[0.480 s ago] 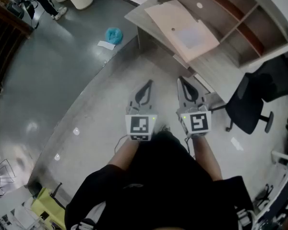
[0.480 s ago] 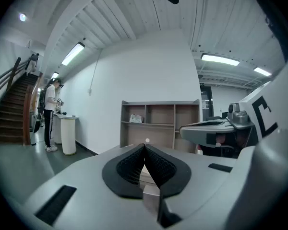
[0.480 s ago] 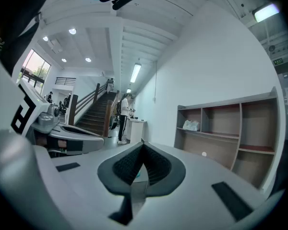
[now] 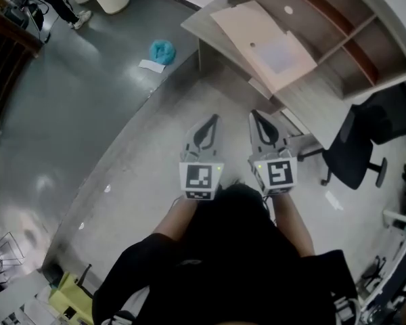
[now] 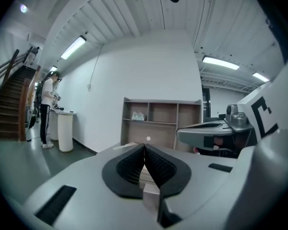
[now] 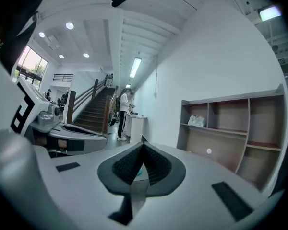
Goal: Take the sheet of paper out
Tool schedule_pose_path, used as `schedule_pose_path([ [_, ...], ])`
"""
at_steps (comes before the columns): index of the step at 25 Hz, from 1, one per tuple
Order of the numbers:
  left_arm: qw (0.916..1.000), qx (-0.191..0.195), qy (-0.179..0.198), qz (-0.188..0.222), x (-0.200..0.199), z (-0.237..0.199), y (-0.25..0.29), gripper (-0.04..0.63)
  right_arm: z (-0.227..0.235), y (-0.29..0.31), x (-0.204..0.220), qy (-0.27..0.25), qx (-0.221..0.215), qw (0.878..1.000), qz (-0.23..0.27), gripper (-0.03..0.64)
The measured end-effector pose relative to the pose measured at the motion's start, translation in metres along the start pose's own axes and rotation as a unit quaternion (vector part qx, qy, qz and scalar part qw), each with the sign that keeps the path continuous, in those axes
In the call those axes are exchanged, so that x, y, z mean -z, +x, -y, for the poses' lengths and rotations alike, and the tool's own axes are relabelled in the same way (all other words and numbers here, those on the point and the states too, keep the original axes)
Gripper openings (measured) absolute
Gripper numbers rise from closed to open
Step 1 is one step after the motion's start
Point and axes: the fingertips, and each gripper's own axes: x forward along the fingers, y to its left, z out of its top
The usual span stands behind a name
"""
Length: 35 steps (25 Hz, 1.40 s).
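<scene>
Fingers [image 5: 129,166] of the left gripper [image 4: 212,119] are pressed together with nothing between their black ribbed pads. Those of the right gripper [image 4: 254,116] meet the same way and are just as empty. Both tools are held side by side in front of the person's body, aimed roughly level toward the bench [image 4: 311,103] and well apart from it. That looks like a carrying posture for the approach, not a reach.

On the bench lies a flat tan folder [image 4: 254,32], matte and card-like, set askew to the bench edge. A paler rectangular patch [image 4: 279,55] shows on its face. This is probably the sheet of paper seen inside or through the folder, though that cannot be told for sure from this height. Thin and limp, such a sheet would likely need one tool to pin the folder while the other pinches an exposed edge.

Behind the folder rises a grey wood-grain shelf unit [image 4: 338,39] with open compartments. A black office chair [image 4: 355,147] stands on the speckled floor [image 4: 142,161] just beside the bench.
</scene>
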Motion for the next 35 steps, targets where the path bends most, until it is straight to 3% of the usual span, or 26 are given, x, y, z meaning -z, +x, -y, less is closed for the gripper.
schedule_pose_path([
  [11, 0.9992, 0.018, -0.029, -0.021, 0.015, -0.020, 0.039, 0.044, 0.014, 0.033, 0.020, 0.002, 0.006, 1.000, -0.025, 0.017],
  [21, 0.9965, 0.044, -0.016, -0.068, 0.017, -0.019, 0.131, 0.044, 0.082, 0.093, 0.031, 0.032, -0.005, 0.999, -0.037, 0.017],
  [35, 0.9847, 0.113, 0.026, -0.130, 0.014, 0.040, 0.258, 0.044, 0.205, 0.118, 0.058, 0.081, 0.021, 0.995, -0.047, 0.017],
])
